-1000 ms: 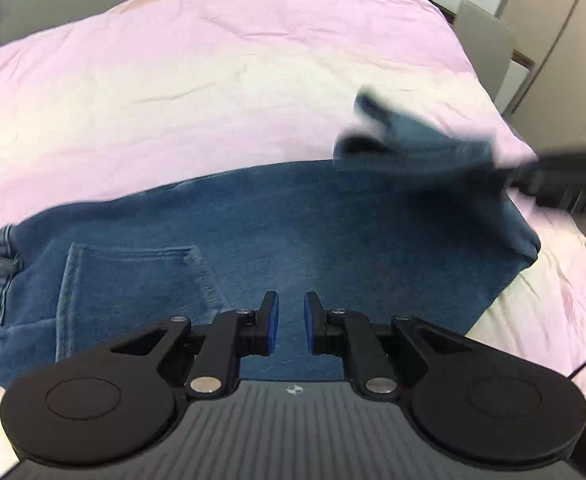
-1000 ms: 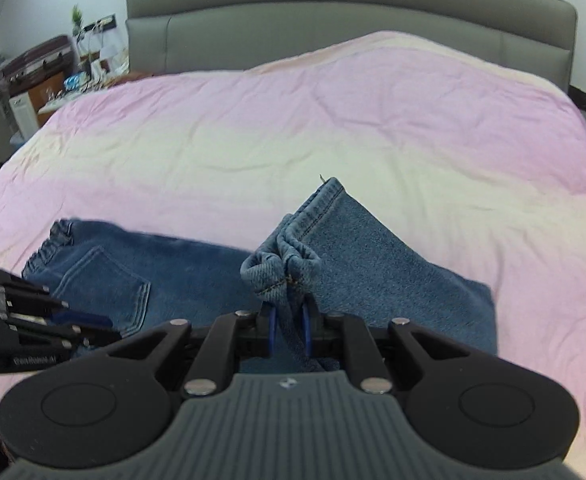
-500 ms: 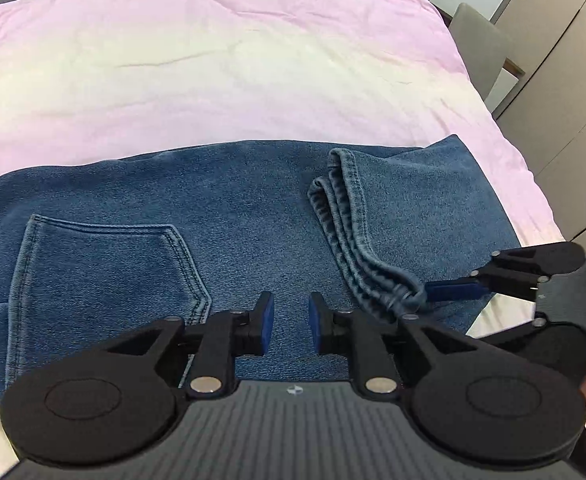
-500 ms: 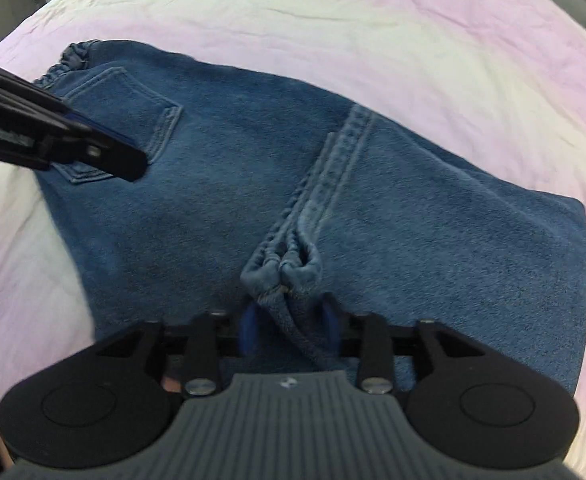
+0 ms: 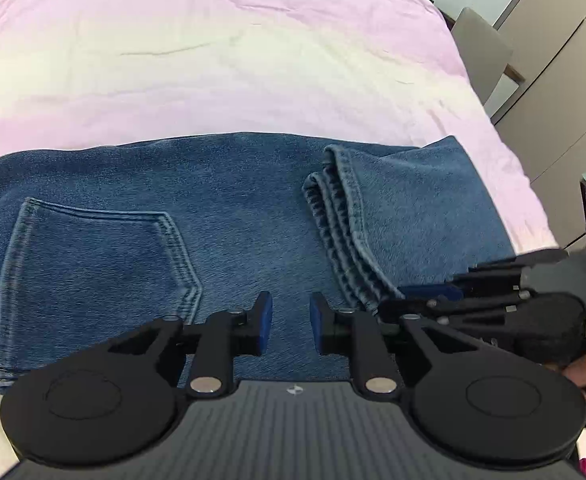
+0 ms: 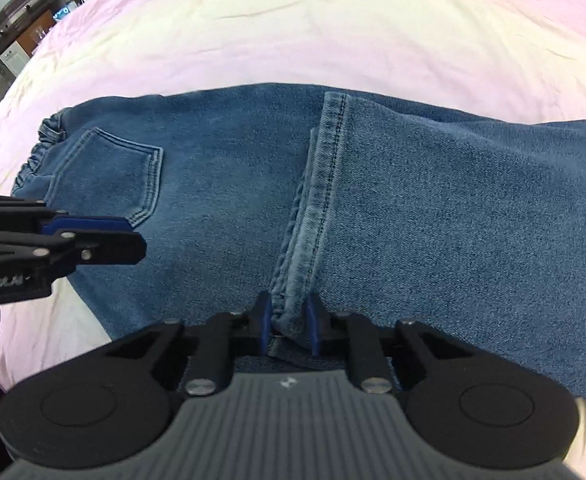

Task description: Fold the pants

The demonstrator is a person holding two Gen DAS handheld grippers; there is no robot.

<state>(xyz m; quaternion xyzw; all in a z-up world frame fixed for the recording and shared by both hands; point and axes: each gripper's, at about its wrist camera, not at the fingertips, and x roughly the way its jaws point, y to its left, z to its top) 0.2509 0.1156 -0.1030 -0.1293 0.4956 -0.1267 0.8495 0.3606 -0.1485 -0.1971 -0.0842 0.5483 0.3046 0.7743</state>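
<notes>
Folded jeans [image 6: 221, 200] lying on pink bed [image 5: 213, 60].
Right tongs [image 6: 290, 322] closing around hem beside back pocket [image 6: 109, 172]; left tongs [image 5: 291, 326] opening, nothing between.

A wide bed with a pink-and-cream crumpled sheet [image 5: 253, 60] fills the room. Beige wardrobe panels [image 5: 565, 60] stand right; a dark suitcase [image 6: 21, 8] sits upper left.

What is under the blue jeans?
The jeans lie on a pink bedsheet, which shows all around them. The sheet right underneath is covered, so anything there is hidden.
</notes>
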